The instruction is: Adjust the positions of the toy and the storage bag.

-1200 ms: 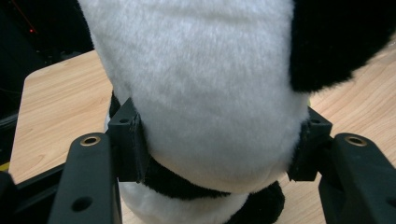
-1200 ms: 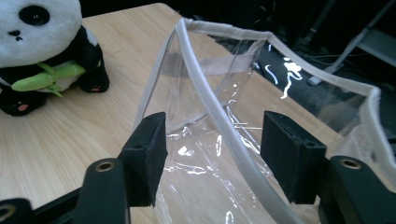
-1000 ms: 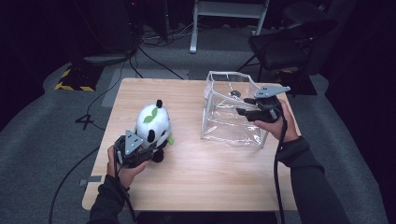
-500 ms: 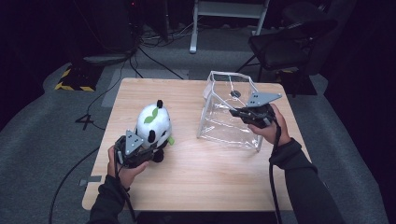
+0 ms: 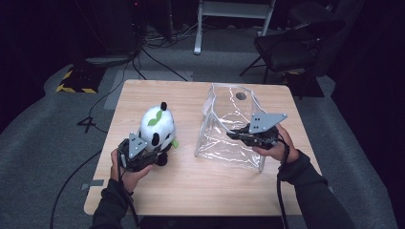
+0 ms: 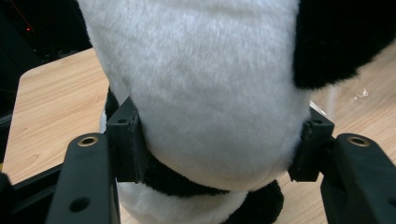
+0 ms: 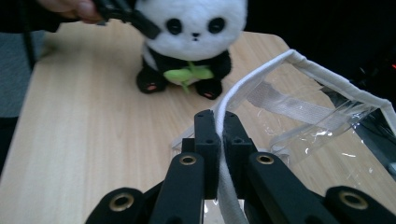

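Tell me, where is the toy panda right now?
In the high view, the toy panda sits left on the wooden table, held by the left gripper, beside the clear bag.

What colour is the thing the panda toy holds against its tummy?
Light green, like a leaf sprig, on the black-and-white panda. The right gripper view shows it best.

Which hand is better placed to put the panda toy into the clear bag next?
The left. The left gripper has its fingers pressed on both sides of the panda toy. The right gripper is shut on the white rim of the clear bag, holding it open.
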